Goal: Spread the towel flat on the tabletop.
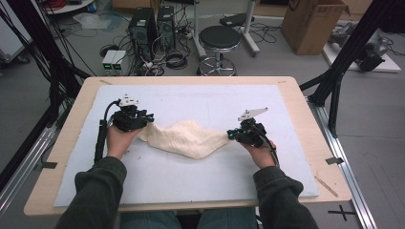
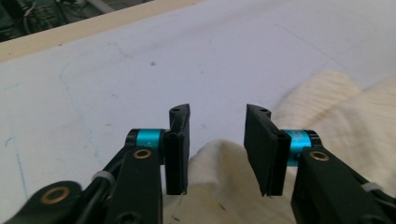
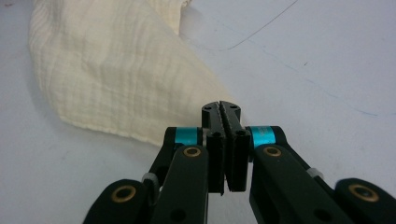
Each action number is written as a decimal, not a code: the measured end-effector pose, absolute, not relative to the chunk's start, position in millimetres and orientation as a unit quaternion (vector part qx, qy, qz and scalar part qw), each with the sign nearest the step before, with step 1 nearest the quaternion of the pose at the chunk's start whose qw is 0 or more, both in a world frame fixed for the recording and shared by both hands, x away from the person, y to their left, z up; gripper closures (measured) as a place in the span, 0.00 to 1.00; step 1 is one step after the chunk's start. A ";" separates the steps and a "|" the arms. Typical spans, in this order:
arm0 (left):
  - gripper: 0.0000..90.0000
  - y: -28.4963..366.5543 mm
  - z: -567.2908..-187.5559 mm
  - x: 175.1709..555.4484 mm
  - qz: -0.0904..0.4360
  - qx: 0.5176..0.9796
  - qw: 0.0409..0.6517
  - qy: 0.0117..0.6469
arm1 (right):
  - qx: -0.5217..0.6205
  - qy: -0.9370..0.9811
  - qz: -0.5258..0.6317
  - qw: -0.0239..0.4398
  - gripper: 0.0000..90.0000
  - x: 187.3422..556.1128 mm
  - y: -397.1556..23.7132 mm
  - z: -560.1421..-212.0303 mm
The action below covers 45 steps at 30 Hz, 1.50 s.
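A cream crinkled cloth lies bunched across the middle of the pale mat. My left gripper is at the cloth's left end. In the left gripper view its jaws stand apart around a gap, and a fold of the cloth lies low between them without being pressed. My right gripper is at the cloth's right end. In the right gripper view its jaws are closed together, with the cloth narrowing to a corner that runs into them.
The mat covers a wooden table whose edges frame it on all sides. Beyond the far edge on the floor stand a round stool, computer towers with cables, and a cardboard box. Black frame posts rise at the right.
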<state>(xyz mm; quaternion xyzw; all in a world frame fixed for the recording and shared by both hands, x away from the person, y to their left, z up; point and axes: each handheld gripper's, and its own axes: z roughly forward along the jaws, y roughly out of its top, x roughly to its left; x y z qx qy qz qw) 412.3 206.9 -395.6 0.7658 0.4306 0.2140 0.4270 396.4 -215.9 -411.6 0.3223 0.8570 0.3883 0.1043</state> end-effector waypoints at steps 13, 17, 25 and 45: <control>0.65 190.4 -387.1 333.3 0.172 0.778 0.510 0.324 | 0.317 0.850 0.408 0.102 0.99 385.2 -217.1 -416.6; 0.67 169.3 -406.3 317.1 0.143 0.800 0.503 0.294 | 0.311 0.849 0.415 0.101 0.99 382.1 -215.5 -418.3; 0.62 132.2 -435.2 325.5 0.117 0.856 0.430 0.263 | 0.303 0.850 0.421 0.092 0.98 380.3 -211.5 -420.4; 0.94 161.7 -379.4 321.6 0.138 0.847 0.456 0.236 | 0.262 0.846 0.453 0.104 0.99 357.1 -209.4 -396.3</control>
